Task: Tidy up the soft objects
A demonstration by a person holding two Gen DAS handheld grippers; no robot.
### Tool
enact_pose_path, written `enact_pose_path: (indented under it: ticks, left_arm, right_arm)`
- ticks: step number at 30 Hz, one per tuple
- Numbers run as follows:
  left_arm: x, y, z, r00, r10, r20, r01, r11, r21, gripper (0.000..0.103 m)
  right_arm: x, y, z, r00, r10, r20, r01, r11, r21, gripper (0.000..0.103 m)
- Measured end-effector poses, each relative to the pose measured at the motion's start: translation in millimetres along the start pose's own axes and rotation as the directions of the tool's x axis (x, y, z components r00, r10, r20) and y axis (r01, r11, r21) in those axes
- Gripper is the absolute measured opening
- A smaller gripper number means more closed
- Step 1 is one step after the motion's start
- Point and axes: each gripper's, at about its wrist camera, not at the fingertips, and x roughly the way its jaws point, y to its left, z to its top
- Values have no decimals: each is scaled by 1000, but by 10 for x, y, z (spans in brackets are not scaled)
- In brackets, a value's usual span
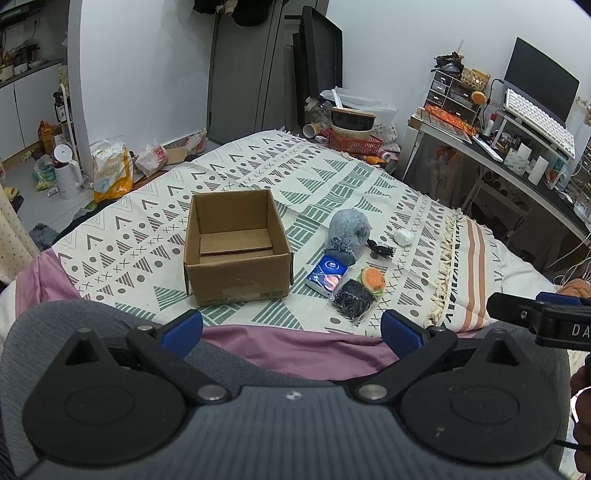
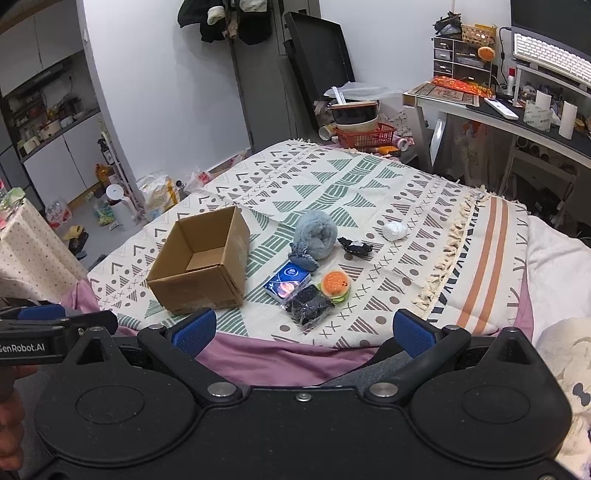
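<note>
Soft objects [image 1: 349,236] beyond wide-open hand-held grippers [image 1: 291,326].

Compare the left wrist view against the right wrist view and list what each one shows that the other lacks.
Only the left wrist view shows the loose cardboard flap lying inside the cardboard box, and the right gripper at its right edge. Only the right wrist view shows the left gripper at its left edge and dark clothes hanging on the wall. Both show the box, grey fluffy plush, burger toy, blue packet, black bagged bundle and white wad.
</note>
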Motion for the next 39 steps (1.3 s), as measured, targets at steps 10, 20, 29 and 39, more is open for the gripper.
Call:
enact_pose_path:
  ticks: [10, 20, 29, 39]
  left_arm:
    - [121, 4, -3, 1000, 9, -15, -9, 1000, -12, 102]
    - [260, -30, 133, 1000, 2, 27, -1, 999, -37, 102]
    - [548, -118, 271, 1000, -12, 21, 13, 999, -37, 102]
    - [961, -211, 356, 999, -39, -6, 38, 997, -65, 99]
  right_arm:
    - [123, -74, -6, 1000, 5, -17, -5, 1000, 0, 103]
    - [361, -155, 49, 998, 19, -54, -18, 1000, 6, 103]
    - [654, -330, 174, 994, 60, -94, -54, 997, 57, 103]
    - [1074, -592, 295, 983, 108, -148, -84, 984, 160, 103]
